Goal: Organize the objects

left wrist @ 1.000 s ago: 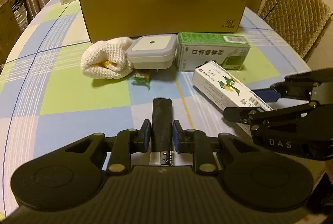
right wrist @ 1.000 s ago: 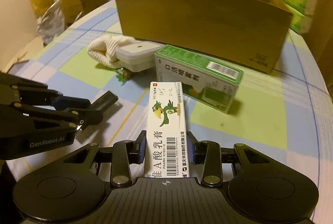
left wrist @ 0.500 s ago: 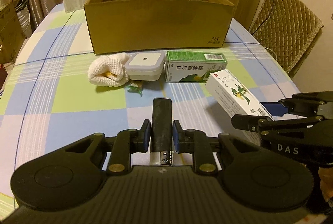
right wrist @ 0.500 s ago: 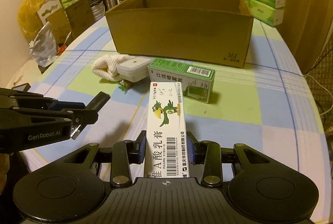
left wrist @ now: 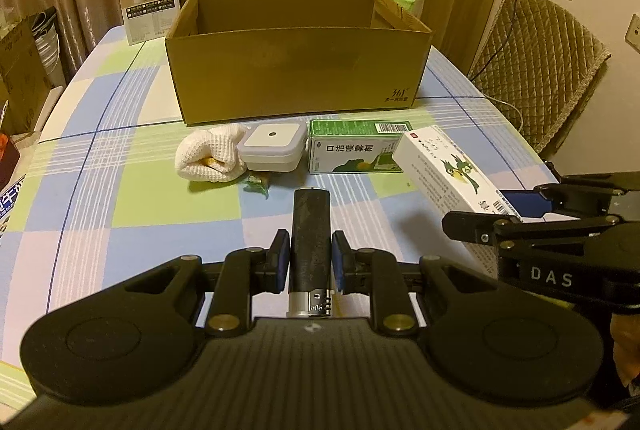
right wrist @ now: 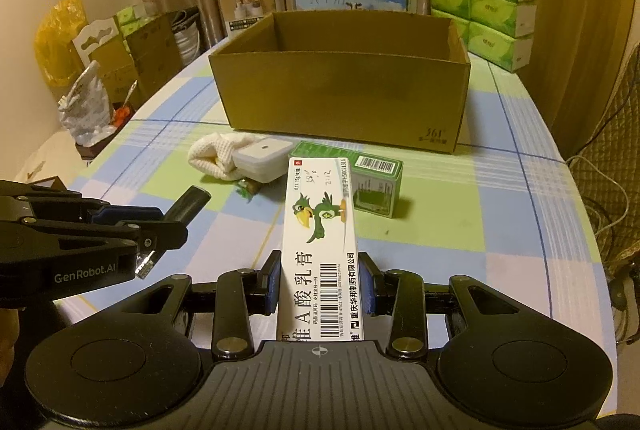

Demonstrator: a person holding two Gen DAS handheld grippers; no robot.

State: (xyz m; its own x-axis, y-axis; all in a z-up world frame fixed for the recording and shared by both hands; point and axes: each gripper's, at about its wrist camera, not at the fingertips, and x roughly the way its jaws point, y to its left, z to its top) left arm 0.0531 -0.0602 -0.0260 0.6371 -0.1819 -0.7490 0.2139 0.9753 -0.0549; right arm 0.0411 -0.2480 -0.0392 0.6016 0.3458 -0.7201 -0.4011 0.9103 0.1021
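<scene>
Left gripper [left wrist: 310,264]: seen at the lower centre of the left wrist view, its blue-padded fingers clamped on a black lighter [left wrist: 311,230]; the lighter's metal head is turned toward the camera and its black body points up the frame, held above the table.
Right gripper [right wrist: 319,286]: seen at the lower centre of the right wrist view, closed on a white ointment carton [right wrist: 318,250] printed with a green cartoon bird; the carton is gripped near its barcode end and juts forward over the table.
Checked tablecloth [left wrist: 120,198]: blue, green and pale squares are spread across the middle of both views.
White waffle cloth [left wrist: 210,158]: bunched up left of centre in the left wrist view, touching the item to its right; something yellow is tucked in its fold, too small to identify.
White square lidded container [left wrist: 270,148]: set just right of the cloth, with a dark dot on its lid.
Small green wrapper [left wrist: 256,184]: lying just below the container; possibly a sweet, though the detail is too fine to tell.
Green medicine box [left wrist: 352,150]: lying on its side right of the container, near it.
Open cardboard box [left wrist: 296,66]: standing behind this row in the upper centre of the frame, top open.
</scene>
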